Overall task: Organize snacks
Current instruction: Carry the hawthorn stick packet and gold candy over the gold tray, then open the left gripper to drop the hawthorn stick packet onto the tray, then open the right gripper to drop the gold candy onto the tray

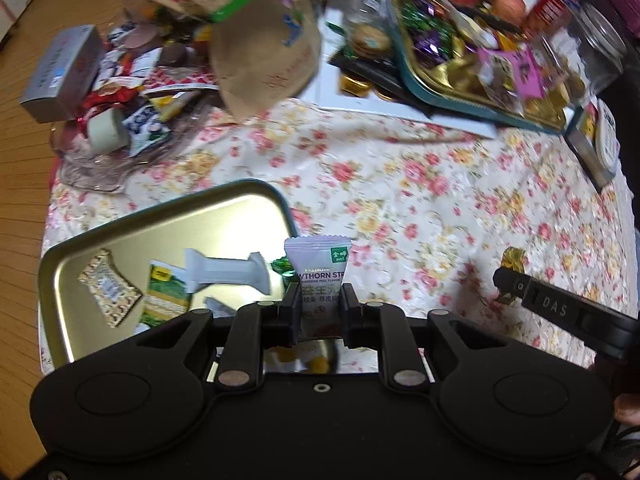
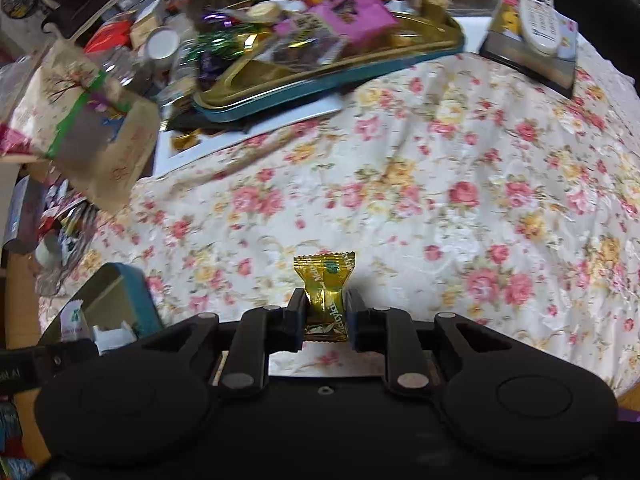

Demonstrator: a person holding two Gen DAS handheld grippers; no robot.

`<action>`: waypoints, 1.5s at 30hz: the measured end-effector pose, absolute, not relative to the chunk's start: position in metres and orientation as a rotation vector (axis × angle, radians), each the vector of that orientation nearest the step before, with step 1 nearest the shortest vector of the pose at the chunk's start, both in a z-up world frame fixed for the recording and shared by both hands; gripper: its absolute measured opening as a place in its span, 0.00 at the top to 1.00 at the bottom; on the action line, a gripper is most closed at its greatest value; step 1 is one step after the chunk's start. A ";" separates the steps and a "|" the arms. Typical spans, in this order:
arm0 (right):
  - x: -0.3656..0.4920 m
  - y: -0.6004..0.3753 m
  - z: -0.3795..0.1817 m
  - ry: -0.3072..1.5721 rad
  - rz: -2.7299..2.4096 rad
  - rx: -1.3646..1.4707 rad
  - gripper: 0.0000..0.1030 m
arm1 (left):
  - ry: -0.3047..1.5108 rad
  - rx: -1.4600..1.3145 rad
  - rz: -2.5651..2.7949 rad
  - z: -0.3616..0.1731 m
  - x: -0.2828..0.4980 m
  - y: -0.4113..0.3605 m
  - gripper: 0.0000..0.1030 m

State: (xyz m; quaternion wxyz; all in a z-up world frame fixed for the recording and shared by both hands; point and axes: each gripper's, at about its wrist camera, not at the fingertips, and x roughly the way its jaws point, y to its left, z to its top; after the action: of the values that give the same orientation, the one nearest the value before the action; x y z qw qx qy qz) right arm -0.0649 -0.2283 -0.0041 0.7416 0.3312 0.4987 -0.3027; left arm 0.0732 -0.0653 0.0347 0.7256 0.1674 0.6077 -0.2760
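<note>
Pinching hawthorn packet (image 1: 319, 280), lower half hidden, gold candy (image 2: 325, 294) clamped

I read the following legible markings. In the left wrist view, the white snack packet (image 1: 319, 276) pinched between my left gripper (image 1: 319, 304) fingers carries "PREBIOTIC" partly cut off, then "WTHORN STR" with its first letters hidden, and a smaller line reading "ANGERINE PEEL FLAVOR". A green square logo sits at its upper right; the Chinese characters below are partly covered. The black arm of my right gripper (image 1: 560, 312) shows embossed letters "DAS". In the right wrist view, the gold candy (image 2: 325, 292) clamped in my right gripper (image 2: 325, 312) bears script lettering too distorted to read reliably. Other labels are blurred.
</note>
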 end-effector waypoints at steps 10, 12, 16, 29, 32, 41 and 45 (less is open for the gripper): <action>-0.021 -0.166 0.018 1.069 -0.482 0.628 0.78 | 1.356 0.302 -0.445 0.024 0.113 -0.004 0.75; -0.016 -0.155 0.020 1.070 -0.447 0.617 0.78 | 1.355 0.291 -0.420 0.023 0.118 0.007 0.75; -0.010 -0.137 0.022 1.074 -0.404 0.602 0.78 | 1.359 0.238 -0.373 0.026 0.131 0.026 0.75; 0.006 -0.098 0.024 1.089 -0.284 0.582 0.78 | 1.387 0.169 -0.321 0.023 0.146 0.045 0.73; 0.009 -0.089 0.024 1.094 -0.255 0.571 0.78 | 1.389 0.182 -0.322 0.021 0.145 0.044 0.73; 0.018 -0.066 0.023 1.098 -0.163 0.549 0.78 | 1.389 0.242 -0.330 0.015 0.139 0.037 0.73; 0.020 -0.061 0.024 1.073 -0.140 0.586 0.72 | 1.389 0.257 -0.332 0.014 0.137 0.035 0.73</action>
State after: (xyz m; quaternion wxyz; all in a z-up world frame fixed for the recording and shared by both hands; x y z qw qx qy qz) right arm 0.0200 -0.0615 0.0244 0.8167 0.2749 0.5032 -0.0657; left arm 0.1371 0.0351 0.0144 0.7480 0.1173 0.6353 -0.1518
